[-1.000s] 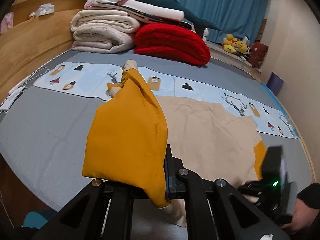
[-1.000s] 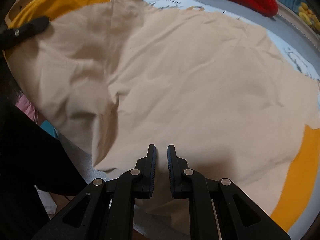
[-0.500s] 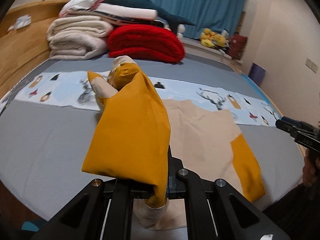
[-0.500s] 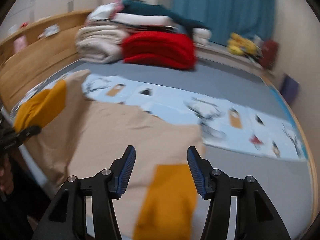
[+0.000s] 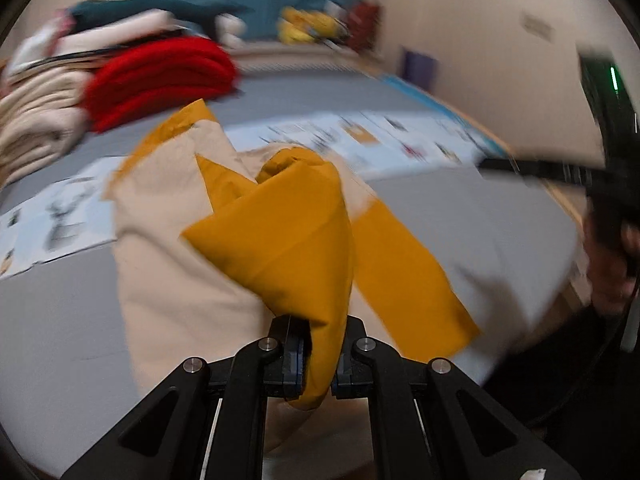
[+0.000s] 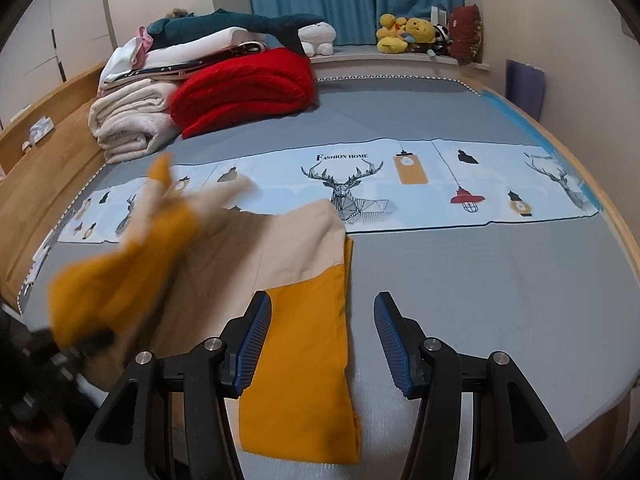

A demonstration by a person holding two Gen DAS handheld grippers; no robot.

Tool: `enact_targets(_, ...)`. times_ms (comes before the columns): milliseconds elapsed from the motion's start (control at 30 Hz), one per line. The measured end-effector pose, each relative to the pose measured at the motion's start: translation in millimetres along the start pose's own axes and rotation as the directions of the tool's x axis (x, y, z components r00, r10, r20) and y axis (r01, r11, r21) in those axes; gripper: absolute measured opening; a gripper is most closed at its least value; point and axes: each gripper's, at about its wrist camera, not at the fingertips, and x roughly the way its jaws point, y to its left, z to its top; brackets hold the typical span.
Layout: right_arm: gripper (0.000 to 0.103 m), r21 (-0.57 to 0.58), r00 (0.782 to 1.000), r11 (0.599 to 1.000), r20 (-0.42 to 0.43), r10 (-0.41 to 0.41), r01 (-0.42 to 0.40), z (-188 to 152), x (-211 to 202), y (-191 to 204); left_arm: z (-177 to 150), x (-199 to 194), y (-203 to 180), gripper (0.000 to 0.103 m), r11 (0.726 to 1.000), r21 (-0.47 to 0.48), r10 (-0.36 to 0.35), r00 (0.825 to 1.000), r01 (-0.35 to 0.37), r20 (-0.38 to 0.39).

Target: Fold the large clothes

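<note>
A beige garment with mustard-yellow sleeves lies on the grey bed. My left gripper is shut on one yellow sleeve, holding it bunched and lifted over the beige body. In the right wrist view that sleeve shows blurred at the left. The other yellow sleeve lies flat near the bed's front edge. My right gripper hangs open above the bed, just right of that flat sleeve, with nothing between its fingers. In the left wrist view it is a dark blur at the right edge.
A red blanket, cream blankets and other folded bedding are stacked at the bed's far left. A light-blue printed strip runs across the bed. Plush toys sit on the sill. A wooden bed frame borders the left side.
My left gripper swung the held yellow sleeve to the right, over the beige body. My right gripper let go of the beige cloth, opened, and rose away from it.
</note>
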Motion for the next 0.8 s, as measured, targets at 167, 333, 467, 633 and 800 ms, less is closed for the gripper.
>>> enact_targets(167, 0.055, -0.003, 0.999, 1.0, -0.02, 0.027, -0.027, -5.1, 7.3, 4.8, -11.7, 33.8, -22.7, 0.022, 0.998, 0.051, -0.036, 0.985, 0.046, -0.171)
enact_targets(333, 0.055, 0.009, 0.992, 0.995, -0.077, 0.102, -0.102, -9.6, 27.4, 18.4, -19.3, 29.1, -11.6, 0.051, 0.99, -0.017, -0.142, 0.965, 0.142, -0.218)
enact_targets(467, 0.055, 0.022, 0.968, 0.982, -0.162, 0.19, -0.189, -10.6, 55.1, 39.5, -22.9, 3.8, 7.8, 0.054, 0.976, -0.057, -0.216, 0.963, 0.209, -0.163)
enact_targets(633, 0.056, 0.08, 0.894, 0.959, -0.346, 0.284, -0.274, -22.2, 107.0, 70.2, -24.0, -23.9, 46.8, 0.054, 0.988, -0.116, -0.113, 0.991, 0.104, -0.075)
enact_targets(800, 0.056, 0.113, 0.86, 0.967, -0.441, 0.256, -0.229, -34.0, 140.8, 86.0, -26.2, -30.2, 80.8, 0.054, 0.976, -0.217, -0.033, 0.997, 0.017, -0.07)
